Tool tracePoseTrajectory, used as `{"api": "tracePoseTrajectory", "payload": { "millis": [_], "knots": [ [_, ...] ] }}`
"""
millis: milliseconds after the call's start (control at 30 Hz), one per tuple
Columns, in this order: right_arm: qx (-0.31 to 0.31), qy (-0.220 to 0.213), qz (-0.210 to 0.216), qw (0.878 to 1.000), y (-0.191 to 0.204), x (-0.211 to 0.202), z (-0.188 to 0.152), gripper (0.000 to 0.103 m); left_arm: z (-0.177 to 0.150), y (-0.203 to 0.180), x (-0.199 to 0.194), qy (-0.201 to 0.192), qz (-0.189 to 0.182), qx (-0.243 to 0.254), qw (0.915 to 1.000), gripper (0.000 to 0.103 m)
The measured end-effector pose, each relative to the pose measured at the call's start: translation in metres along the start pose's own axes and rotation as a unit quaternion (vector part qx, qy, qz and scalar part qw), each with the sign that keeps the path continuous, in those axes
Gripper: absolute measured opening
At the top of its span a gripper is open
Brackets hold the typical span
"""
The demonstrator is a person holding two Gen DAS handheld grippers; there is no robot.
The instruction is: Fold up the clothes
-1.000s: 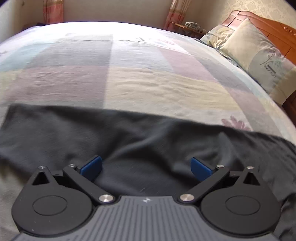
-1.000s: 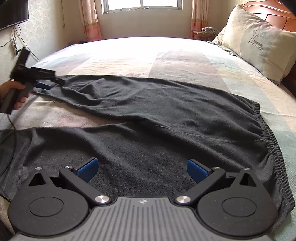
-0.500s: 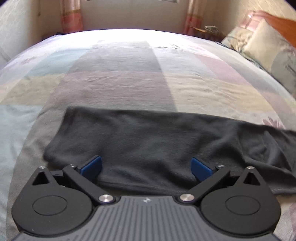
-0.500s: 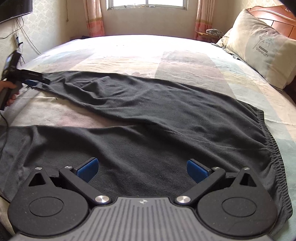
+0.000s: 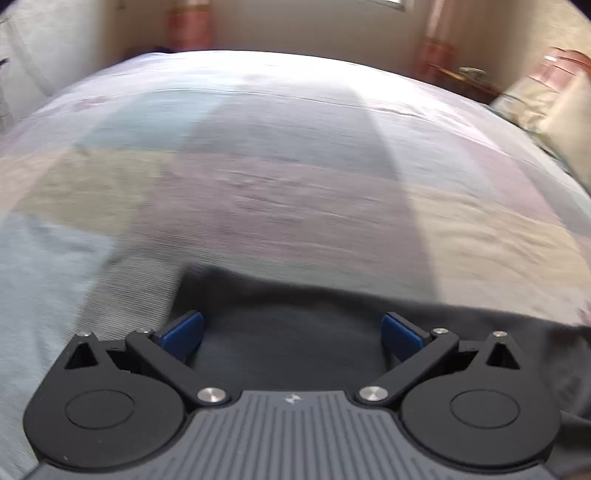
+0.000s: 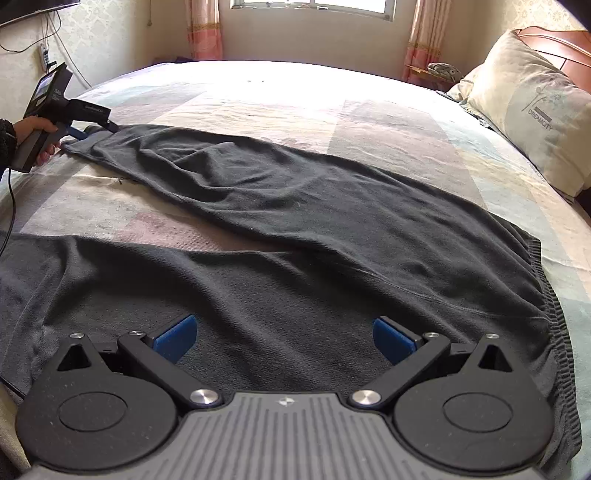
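Dark grey trousers (image 6: 314, 236) lie spread flat across the bed (image 6: 280, 96), on a pastel patchwork cover. The waistband (image 6: 550, 306) is toward the headboard side, near the pillow (image 6: 532, 122). The two legs run off toward the foot end, splayed apart with a wedge of bare cover between them.

Left gripper (image 5: 291, 328): fingers spread wide, blue pads (image 5: 183, 330) well apart, nothing pinched. It sits low over the hem end of the far leg; dark cloth fills the gap between the pads and the leg's end corner lies just ahead of the left pad. The left wrist view is motion-blurred. In the right wrist view the same gripper (image 6: 94, 127) shows at the far left edge of the bed, held by a hand (image 6: 35, 131) in a dark sleeve, its tip at the cuff of that leg. Whether it touches the cloth I cannot tell.

Right gripper (image 6: 284, 334): fingers also spread wide, pads (image 6: 391, 338) apart, holding nothing. It hovers over the near leg close to the seat of the trousers, at the near edge of the bed.

Curtained window (image 6: 314, 3) beyond the bed.
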State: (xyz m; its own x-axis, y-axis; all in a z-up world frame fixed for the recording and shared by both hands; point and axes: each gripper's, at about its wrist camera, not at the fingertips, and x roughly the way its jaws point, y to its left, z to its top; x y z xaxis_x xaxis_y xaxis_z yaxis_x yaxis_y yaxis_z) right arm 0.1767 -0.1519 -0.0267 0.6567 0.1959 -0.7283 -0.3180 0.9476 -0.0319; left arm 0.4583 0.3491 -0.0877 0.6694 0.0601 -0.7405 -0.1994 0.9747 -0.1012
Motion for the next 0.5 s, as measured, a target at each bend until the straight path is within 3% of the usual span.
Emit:
{"api": "tracePoseTrajectory", "payload": {
  "millis": [100, 200, 367, 500],
  "knots": [
    [0.016, 0.008, 0.002, 1.0, -0.004, 0.0, -0.002, 0.103, 0.011, 0.011, -0.012, 0.002, 0.017, -0.034, 0.9993, 0.102],
    [0.023, 0.009, 0.009, 1.0, -0.004, -0.002, -0.002, 0.103, 0.016, 0.01, -0.042, -0.011, -0.001, -0.021, 0.9997, 0.102],
    [0.021, -0.011, 0.029, 0.999, 0.007, -0.018, 0.0, 0.103, 0.017, -0.006, -0.102, -0.007, -0.01, 0.021, 0.9997, 0.102],
    [0.007, -0.028, 0.048, 0.998, 0.019, -0.04, -0.004, 0.103, -0.001, -0.028, -0.16, 0.002, -0.02, 0.076, 0.9969, 0.102]
  ]
}}
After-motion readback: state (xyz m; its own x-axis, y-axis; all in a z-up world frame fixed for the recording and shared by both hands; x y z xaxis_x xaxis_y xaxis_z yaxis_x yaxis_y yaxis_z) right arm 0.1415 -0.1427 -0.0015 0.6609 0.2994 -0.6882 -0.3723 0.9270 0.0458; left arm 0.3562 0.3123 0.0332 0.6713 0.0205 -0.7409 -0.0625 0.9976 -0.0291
